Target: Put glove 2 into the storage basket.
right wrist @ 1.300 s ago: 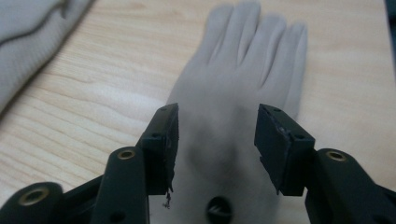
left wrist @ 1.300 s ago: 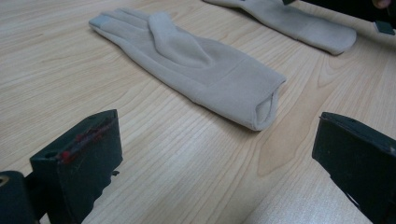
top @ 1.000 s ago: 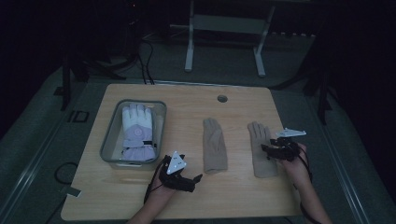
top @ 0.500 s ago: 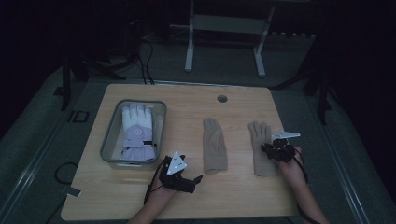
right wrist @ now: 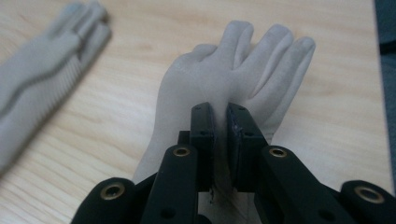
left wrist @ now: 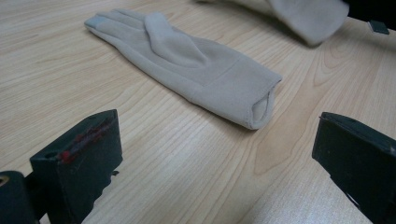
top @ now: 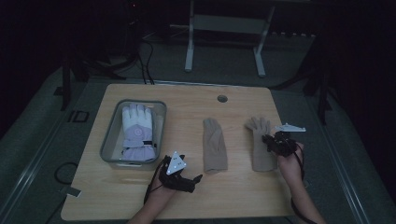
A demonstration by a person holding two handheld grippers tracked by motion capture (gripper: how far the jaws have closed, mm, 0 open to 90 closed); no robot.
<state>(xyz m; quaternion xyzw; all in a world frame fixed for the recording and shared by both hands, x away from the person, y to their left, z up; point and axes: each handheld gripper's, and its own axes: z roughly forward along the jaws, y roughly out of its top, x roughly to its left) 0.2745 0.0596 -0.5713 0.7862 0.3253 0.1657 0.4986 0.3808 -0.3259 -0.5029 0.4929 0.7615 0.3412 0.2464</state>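
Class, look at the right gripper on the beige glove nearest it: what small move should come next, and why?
Probably a gentle lift. The right gripper has just closed and now pinches a fold of the right-hand beige glove, which mostly lies on the table. Raising it would free the glove for carrying, perhaps toward the bin.

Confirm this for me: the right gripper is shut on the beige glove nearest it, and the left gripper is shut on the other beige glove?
Not quite. The left gripper is open and short of the other beige glove, as the left gripper view shows. The right gripper is indeed shut on its beige glove.
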